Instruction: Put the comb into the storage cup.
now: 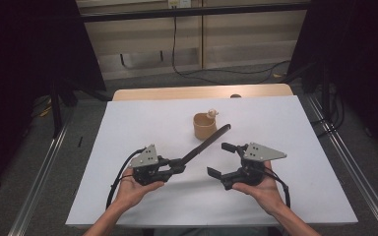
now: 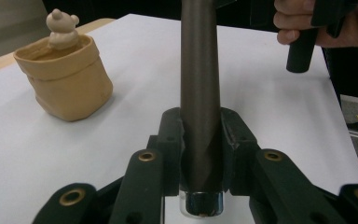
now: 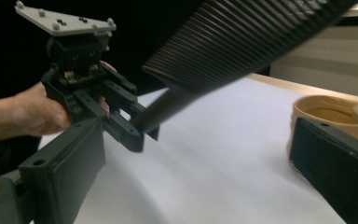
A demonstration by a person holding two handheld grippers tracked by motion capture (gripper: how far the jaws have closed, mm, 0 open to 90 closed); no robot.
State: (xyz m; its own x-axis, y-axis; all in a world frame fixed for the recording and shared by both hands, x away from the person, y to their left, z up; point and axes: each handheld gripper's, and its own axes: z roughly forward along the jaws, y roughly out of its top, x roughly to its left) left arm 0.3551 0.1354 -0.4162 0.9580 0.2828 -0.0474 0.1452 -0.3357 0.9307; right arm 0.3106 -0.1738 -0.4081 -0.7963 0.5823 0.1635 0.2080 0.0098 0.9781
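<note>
My left gripper (image 1: 179,166) (image 2: 200,144) is shut on the handle end of a dark folded fan (image 1: 206,143) (image 2: 199,84). The fan slants up and away to the right, and its ribbed far end (image 3: 242,42) crosses the top of the right gripper view. My right gripper (image 1: 220,160) (image 3: 200,177) stands open to the right of the fan, with nothing between its jaws. A tan pot (image 1: 204,125) (image 2: 65,77) (image 3: 326,112) with a small bear figure (image 2: 61,28) on its rim stands just beyond the fan's tip.
A white sheet (image 1: 142,123) covers the wooden table (image 1: 177,92). Metal rails (image 1: 44,167) run along both sides of the table on the floor. Cables (image 1: 226,71) lie on the floor behind it.
</note>
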